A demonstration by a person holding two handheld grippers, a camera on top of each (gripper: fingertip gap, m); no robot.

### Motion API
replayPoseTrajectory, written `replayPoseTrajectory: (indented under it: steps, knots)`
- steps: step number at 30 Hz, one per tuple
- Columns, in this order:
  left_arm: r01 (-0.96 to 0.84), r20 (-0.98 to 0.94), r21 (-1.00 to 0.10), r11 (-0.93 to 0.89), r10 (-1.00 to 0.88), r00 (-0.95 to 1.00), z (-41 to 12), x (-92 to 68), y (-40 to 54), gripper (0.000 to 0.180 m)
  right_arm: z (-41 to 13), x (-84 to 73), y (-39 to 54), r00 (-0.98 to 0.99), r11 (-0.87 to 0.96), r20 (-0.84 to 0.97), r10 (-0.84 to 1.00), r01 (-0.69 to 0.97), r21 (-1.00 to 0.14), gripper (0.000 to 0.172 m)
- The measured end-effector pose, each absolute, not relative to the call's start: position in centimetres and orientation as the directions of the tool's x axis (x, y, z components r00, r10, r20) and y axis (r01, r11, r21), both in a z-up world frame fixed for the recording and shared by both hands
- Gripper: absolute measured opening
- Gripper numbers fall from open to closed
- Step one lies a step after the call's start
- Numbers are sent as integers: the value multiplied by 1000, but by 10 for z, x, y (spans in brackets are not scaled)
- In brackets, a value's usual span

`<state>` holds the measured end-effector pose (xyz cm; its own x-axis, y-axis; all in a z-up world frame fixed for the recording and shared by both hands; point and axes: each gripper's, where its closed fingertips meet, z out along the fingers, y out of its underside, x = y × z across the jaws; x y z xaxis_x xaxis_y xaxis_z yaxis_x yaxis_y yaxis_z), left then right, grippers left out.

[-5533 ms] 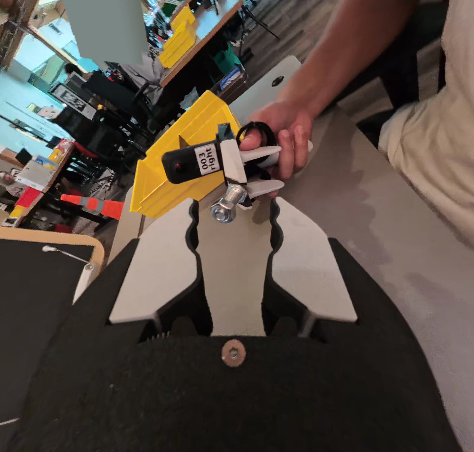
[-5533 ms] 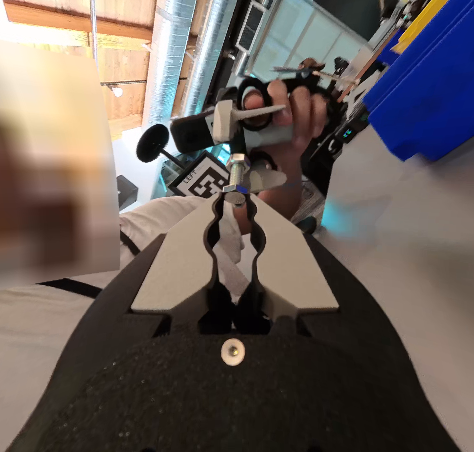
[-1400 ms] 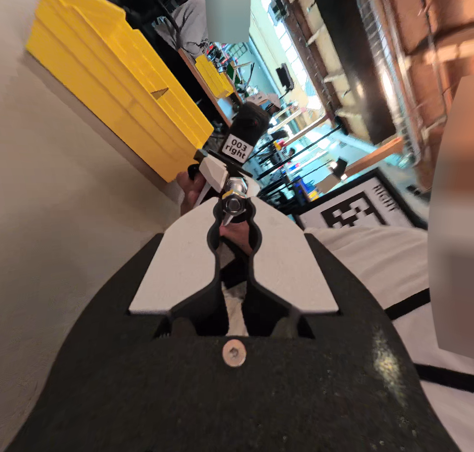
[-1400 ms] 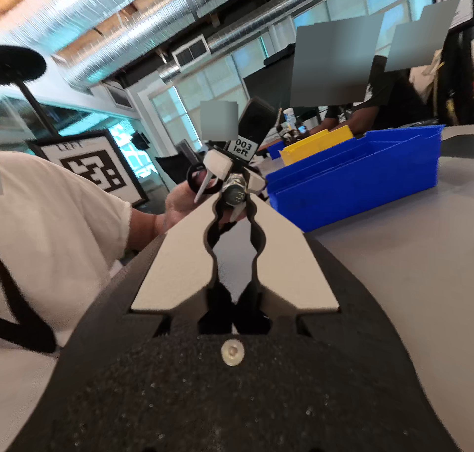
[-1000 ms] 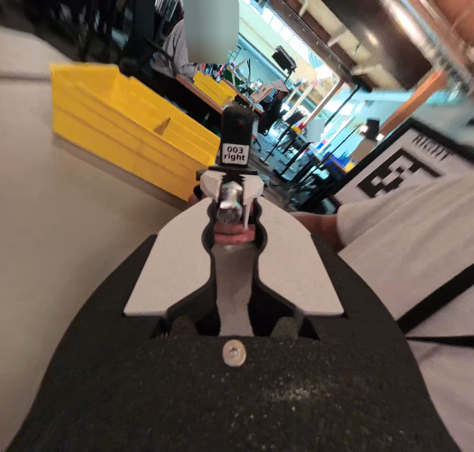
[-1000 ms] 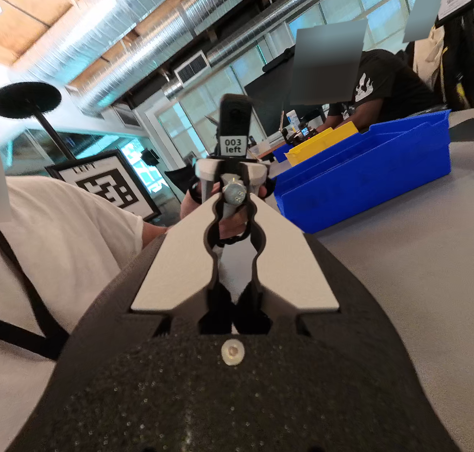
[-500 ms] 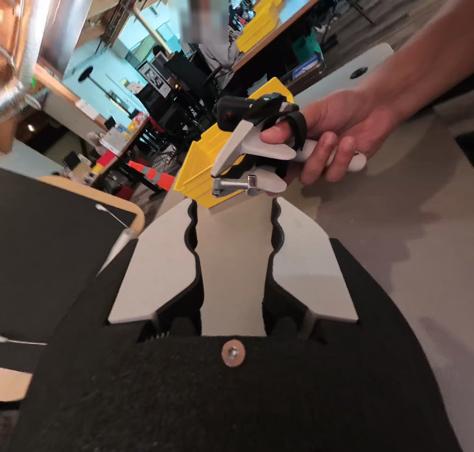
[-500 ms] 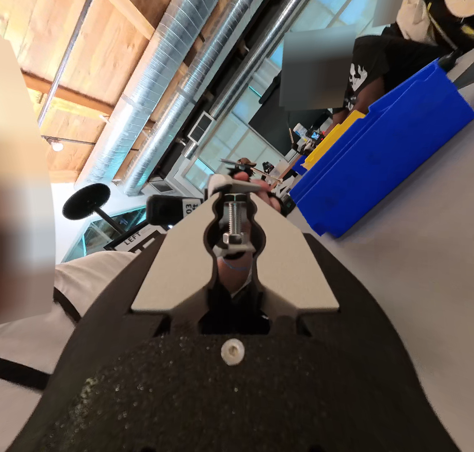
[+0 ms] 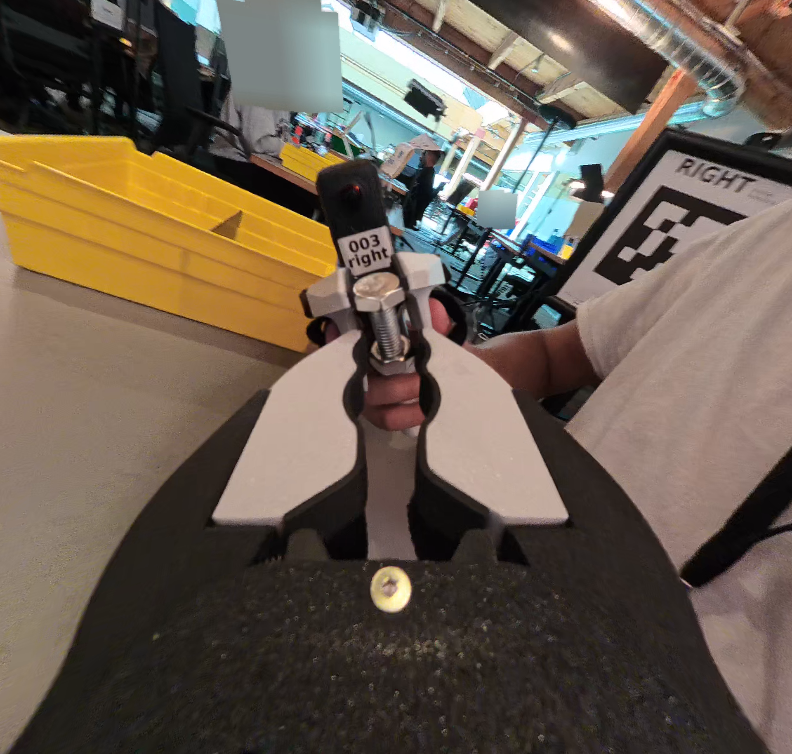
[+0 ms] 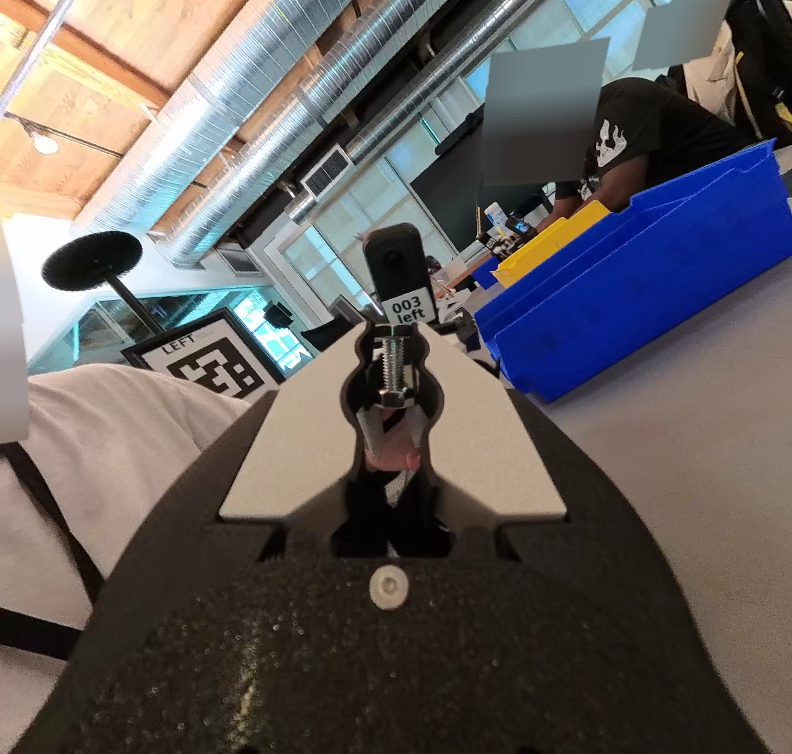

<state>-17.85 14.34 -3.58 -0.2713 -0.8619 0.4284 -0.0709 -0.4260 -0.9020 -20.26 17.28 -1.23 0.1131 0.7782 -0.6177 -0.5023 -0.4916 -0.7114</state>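
My left tool [image 9: 391, 348] is closed down on a steel nut [image 9: 391, 361]. The nut sits in the first notch of the jaws, with both dark pads against its flats. It is part-way onto the thread of a silver bolt [image 9: 385, 326]. The bolt's hex head is pinched at the very tips of my right tool [image 10: 393, 328]. Both pieces hang in the air between the tools, above the grey table [image 9: 85, 391] on the operator's side.

As I see it, the weak point is the right tool's hold. It has only a tip grip on the head, so any sideways pull from the left could lever the bolt out. If the two tools drift out of line, I would expect the nut to bind or cross the thread. The smooth flats could also slip in the pads under torque. The fingers of the hand [image 9: 392, 403] on the right tool sit just behind the nut, close enough to be nipped if the left tool pushes forward.

A dropped piece would fall to the table and could roll toward the yellow bin [image 9: 150, 253] or the blue bin [image 10: 643, 296], which stand farther out.
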Motion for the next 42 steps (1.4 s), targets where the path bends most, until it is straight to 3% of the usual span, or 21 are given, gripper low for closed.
replayPoseTrajectory:
  steps: [3,8,14,19,23,26,30,36,42]
  knots:
    - [-120,463,-886,-449,-836,-293,-38,-185,140,19,-13,-207,169,149,-458,-573,806,-456,-763,16]
    - [-274,397,-908,-317,-861,-319,-33,-208,133,19,-10,-215,153,135,-419,-477,869,-316,-851,16]
    - [-432,424,-859,-275,-854,-299,-20,-227,138,18,-29,-227,143,178,-381,-395,901,-110,-918,17]
    - [-412,370,-881,-230,-878,-302,-17,-224,144,19,-24,-223,149,160,-430,-462,872,-202,-880,17]
    - [-261,18,-963,66,-951,-307,-12,-221,154,49,-23,-217,154,51,-564,-597,800,-275,-779,17]
    - [-221,-369,-865,450,-870,-326,-19,-224,157,45,-23,-212,157,-66,-678,-696,715,-308,-667,17]
    - [-183,-657,-670,719,-690,-303,-17,-224,157,38,-26,-214,155,-202,-796,-778,595,-280,-536,17]
    - [-99,-788,-495,863,-494,-368,-14,-227,147,31,-29,-218,149,-340,-893,-827,447,-219,-393,17]
    - [-96,-812,-396,913,-397,-429,-22,-226,148,24,-26,-220,143,-392,-915,-827,403,-182,-360,17]
